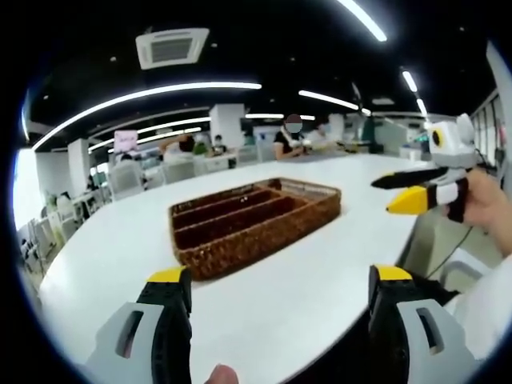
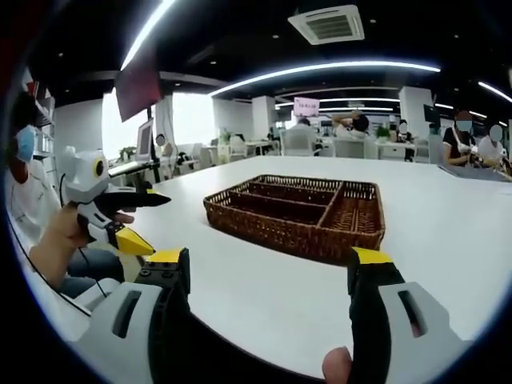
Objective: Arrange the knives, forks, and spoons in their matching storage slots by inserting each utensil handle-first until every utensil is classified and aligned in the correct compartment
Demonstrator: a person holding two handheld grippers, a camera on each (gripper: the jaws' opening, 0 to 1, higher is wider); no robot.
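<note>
— Basket tray (image 1: 254, 222), where does it sit?
— On the white tabletop (image 1: 320, 280), ahead of both grippers and apart from them. It is brown wicker, rectangular, with three long slots running side by side along its length and one shorter cross compartment at the end.
— Which way does it run?
— In the left gripper view, its long axis slants from near left to far right. In the right gripper view (image 2: 300, 214), the cross compartment lies at the right end.
— And the hands?
— The left gripper (image 1: 280, 300) hovers over the tabletop's near edge, jaws spread wide, holding nothing. The right gripper (image 2: 268, 280) is likewise spread and unloaded, held in a hand (image 1: 488, 200) off the tabletop's side.
</note>
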